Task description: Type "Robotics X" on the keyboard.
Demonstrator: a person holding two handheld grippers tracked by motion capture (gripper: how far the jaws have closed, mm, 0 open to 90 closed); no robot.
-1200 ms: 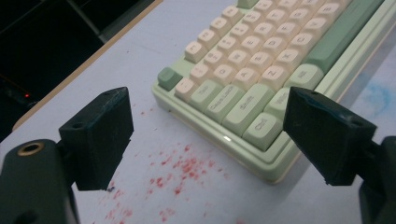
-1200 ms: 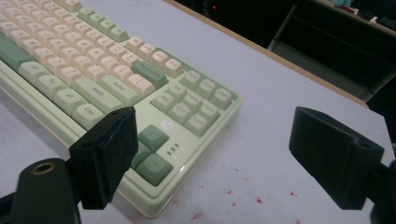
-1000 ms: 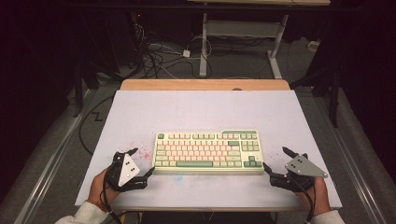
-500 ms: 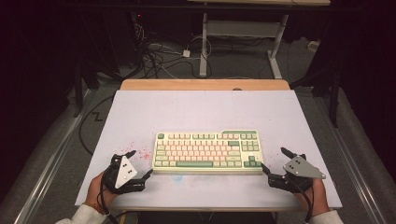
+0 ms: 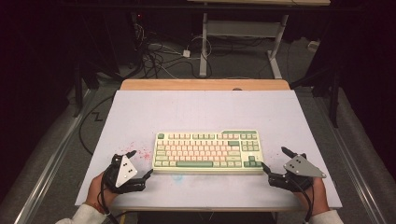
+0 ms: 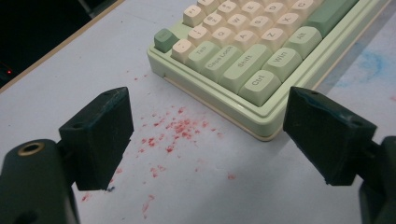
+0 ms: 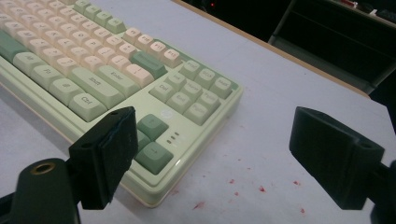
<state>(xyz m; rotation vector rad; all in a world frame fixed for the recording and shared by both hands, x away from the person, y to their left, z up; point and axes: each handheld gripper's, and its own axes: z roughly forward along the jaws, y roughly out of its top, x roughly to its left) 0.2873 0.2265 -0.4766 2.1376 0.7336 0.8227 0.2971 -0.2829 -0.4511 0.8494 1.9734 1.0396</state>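
Two grippers sit at the near corners of a green and cream mechanical keyboard (image 5: 208, 151), each with its jaws spread wide and nothing between them. The left gripper (image 5: 139, 164), held in the person's left hand (image 5: 99, 191), is just beside the keyboard's near left corner; in the left gripper view that corner, with the Ctrl key, lies between the two black jaws but farther off, not touched by either. The right gripper (image 5: 275, 161), held in the right hand (image 5: 317, 196), is close to the near right corner, and one jaw tip in the high view comes right up to the keyboard's edge; whether it touches cannot be told. In the right gripper view the left jaw covers part of the green arrow keys.

The keyboard lies flat near the front middle of the pale table top (image 5: 201, 109), long side toward the person. Both gripper views cut it off, so the key legends farther back are blurred. Red specks (image 6: 177, 128) are scattered on the table surface beside the left corner, and a few (image 7: 261, 186) near the right one. A faint blue smudge (image 6: 371, 63) marks the surface in front of the keyboard. No container stands on the table.
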